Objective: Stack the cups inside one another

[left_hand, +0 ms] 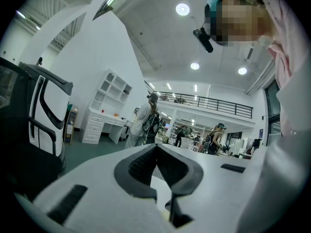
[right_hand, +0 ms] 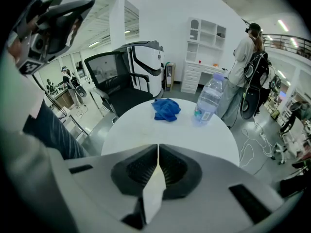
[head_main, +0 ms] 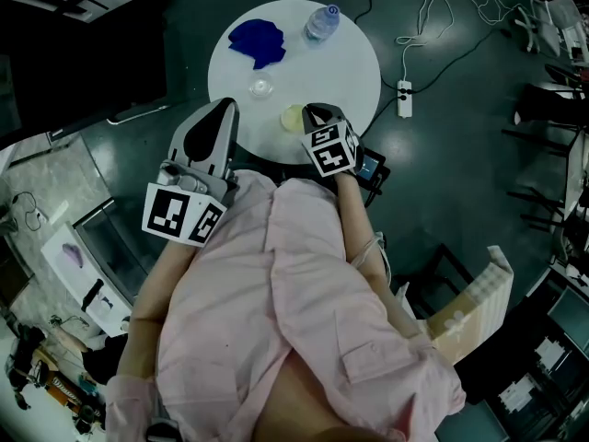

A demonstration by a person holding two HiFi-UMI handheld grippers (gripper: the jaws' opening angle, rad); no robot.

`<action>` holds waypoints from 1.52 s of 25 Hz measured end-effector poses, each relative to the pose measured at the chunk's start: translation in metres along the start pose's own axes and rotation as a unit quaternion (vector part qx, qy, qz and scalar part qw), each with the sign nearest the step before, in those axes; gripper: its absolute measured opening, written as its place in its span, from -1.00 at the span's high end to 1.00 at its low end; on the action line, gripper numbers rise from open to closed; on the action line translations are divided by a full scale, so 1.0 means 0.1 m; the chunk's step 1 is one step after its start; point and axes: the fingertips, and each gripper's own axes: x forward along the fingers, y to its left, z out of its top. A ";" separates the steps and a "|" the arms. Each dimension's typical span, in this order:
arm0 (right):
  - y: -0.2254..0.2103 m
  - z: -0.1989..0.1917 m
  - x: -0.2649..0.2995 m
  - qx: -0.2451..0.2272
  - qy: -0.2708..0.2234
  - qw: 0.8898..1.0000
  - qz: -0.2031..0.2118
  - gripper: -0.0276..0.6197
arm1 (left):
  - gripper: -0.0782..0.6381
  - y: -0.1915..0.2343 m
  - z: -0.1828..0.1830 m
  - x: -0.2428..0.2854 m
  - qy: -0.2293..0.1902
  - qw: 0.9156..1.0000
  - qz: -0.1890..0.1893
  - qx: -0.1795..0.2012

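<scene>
Pinching the wall of the pale cup, the right tongs are clenched on it at the near edge of the round white surface. In the right gripper view the tongs meet on a thin cream sheet, the pale cup's wall, which runs down between the pads. Whether the cup rests on the surface or has been raised off it I cannot tell.

The left tongs hang at the near left edge of the surface, pointing level. Seen in the left gripper view, they are clenched with nothing between them.

A clear cup stands apart from the pale cup, a little farther away and to its left. A blue cloth and a water bottle lie at the far side, well away from both cups.

The step in hand looks like the pick-up of the first cup, with the grip just made. Next, I judge, the pale cup must be lifted clear, carried left and away to sit above the clear cup, kept upright, then lowered straight into its mouth. A pinch on one wall lets a light cup tilt, so the carry should be slow, and the idle left tongs could steady the clear cup.
</scene>
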 end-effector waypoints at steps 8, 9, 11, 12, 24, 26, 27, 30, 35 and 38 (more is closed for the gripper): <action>0.01 -0.06 -0.08 0.004 -0.011 1.000 0.020 0.81 | 0.76 -0.19 -0.05 0.05 0.007 1.000 0.005 0.006; 0.01 -0.06 -0.09 0.006 -0.013 1.000 0.021 0.81 | 0.76 -0.23 -0.06 0.07 0.008 1.000 0.004 0.005; -0.02 -0.07 -0.13 0.011 -0.019 1.000 0.022 0.81 | 0.76 -0.30 -0.08 0.10 0.010 1.000 0.001 0.006; -0.04 -0.07 -0.16 0.016 -0.024 0.999 0.022 0.81 | 0.76 -0.35 -0.09 0.11 0.011 1.000 0.000 0.007; -0.16 -0.16 -0.53 0.044 -0.068 0.996 0.045 0.81 | 0.76 -0.74 -0.20 0.14 0.003 1.000 0.019 0.010; -0.15 -0.16 -0.58 0.046 -0.075 0.995 0.049 0.81 | 0.76 -0.75 -0.22 0.14 0.000 1.000 0.024 0.012; -0.15 -0.16 -0.61 0.047 -0.079 0.994 0.051 0.81 | 0.76 -0.75 -0.23 0.13 0.000 1.000 0.027 0.013; -0.17 -0.16 -0.69 0.048 -0.091 0.993 0.053 0.81 | 0.76 -0.77 -0.27 0.12 -0.002 0.999 0.035 0.015; -0.19 -0.06 -0.83 0.041 -0.118 0.991 0.052 0.81 | 0.76 -0.77 -0.30 0.11 -0.008 0.999 0.047 0.013; -0.17 0.03 -0.93 0.039 -0.137 0.988 0.054 0.81 | 0.76 -0.77 -0.31 0.13 -0.010 0.999 0.051 0.010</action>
